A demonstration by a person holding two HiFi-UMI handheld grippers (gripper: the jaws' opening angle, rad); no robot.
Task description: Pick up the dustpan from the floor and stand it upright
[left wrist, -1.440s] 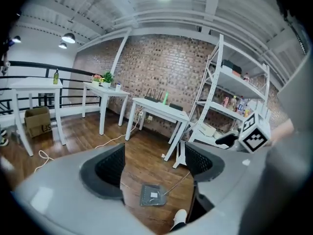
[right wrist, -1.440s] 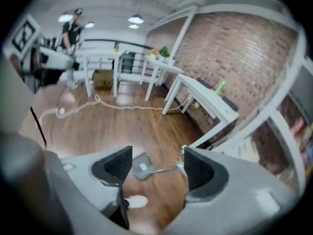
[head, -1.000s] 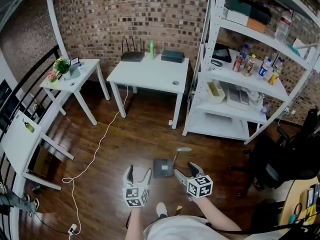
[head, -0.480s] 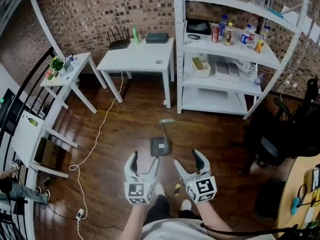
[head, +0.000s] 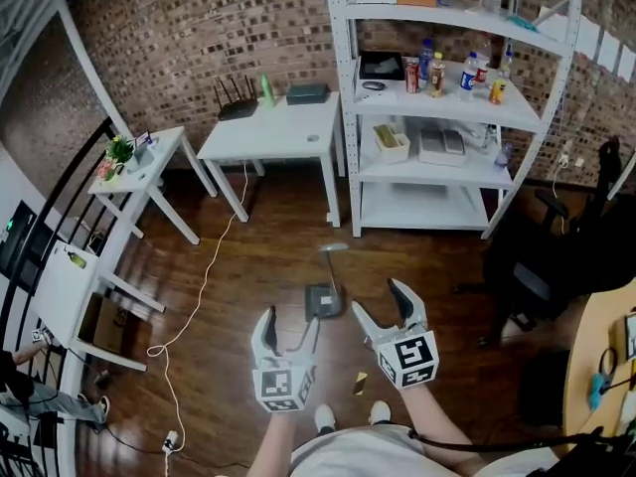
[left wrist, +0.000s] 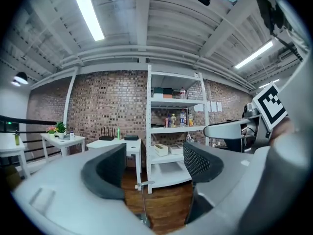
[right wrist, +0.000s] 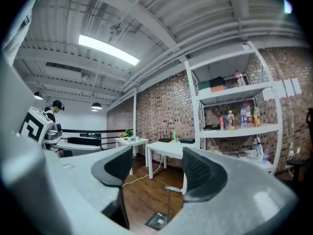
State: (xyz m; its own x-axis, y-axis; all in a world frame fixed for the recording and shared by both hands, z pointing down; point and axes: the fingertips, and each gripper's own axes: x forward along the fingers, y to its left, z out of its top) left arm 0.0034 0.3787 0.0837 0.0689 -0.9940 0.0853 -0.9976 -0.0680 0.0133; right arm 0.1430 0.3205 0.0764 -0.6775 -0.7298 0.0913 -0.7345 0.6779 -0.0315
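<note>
head view. shows a wide brown wood floor (head: pixel 248 256) under it all. behind that, a long brick wall (head: pixel 189 38). next in size, a tall white shelf rack (head: pixel 348 157) at the wall, with bottles and boxes on its shelves. left of the rack, a white table (head: pixel 273 137), and further left a small white table (head: pixel 149 162) with a little green plant on top. then the dustpan (head: pixel 322 302): pan down on the floor, thin handle sticking straight up, out in the open between the rack and the two grippers, touching neither. closest to the camera, left gripper (head: pixel 290 328) and right gripper (head: pixel 380 301), side by side, both up off the floor. left gripper view: fingers wide apart, holding nothing, only the dustpan (left wrist: pixel 143 199) seen well ahead through the gap. right gripper view: same again, fingers spread wide, nothing in them, dustpan (right wrist: pixel 167 203) well ahead on the floor.
</note>
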